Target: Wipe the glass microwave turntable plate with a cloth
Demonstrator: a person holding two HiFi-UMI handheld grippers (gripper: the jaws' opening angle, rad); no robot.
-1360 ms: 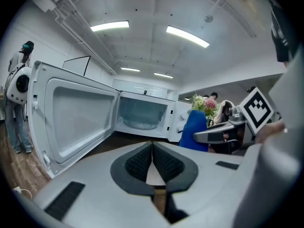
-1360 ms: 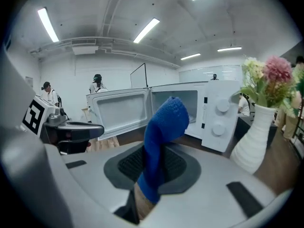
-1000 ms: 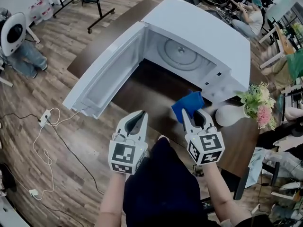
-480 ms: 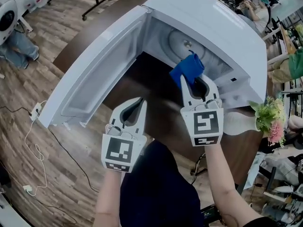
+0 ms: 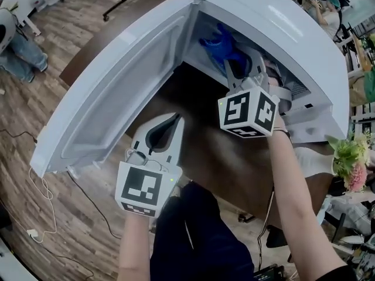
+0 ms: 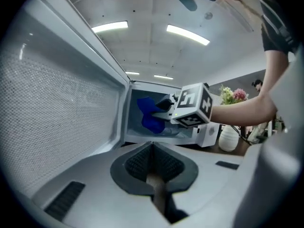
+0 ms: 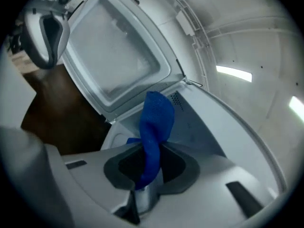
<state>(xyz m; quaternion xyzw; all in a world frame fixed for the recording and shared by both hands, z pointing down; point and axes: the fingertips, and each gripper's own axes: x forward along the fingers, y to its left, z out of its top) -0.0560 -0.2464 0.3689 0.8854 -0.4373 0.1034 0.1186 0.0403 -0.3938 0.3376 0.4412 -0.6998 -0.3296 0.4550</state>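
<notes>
Blue cloth [image 5: 221, 44]: soft, finely woven fabric, bunched into a twisted fold. Its lower end is pinched between the jaws of the right gripper [image 5: 242, 69], and its free end hangs loose inside the microwave [image 5: 275, 16] cavity.
Glass plate: hidden behind the cloth and gripper in the head view. The left gripper view shows only a faint pale rim on the cavity floor under the cloth.
Right gripper: jaws clamped on the cloth, their tips inside the cavity mouth and the marker cube outside it.
Left gripper [image 5: 174, 119]: ribbed jaws pressed together with nothing between them, over the surface [image 5: 193, 139] in front of the oven.
Microwave: smooth white shell, holding the cloth. The door [image 5: 117, 81] stands wide open at the left, and its inner window is a dotted mesh.
Surface: dark brown wood.
Vase [image 5: 309, 157]: white and rounded, holding pink flowers [image 5: 351, 160], just right of the microwave.
</notes>
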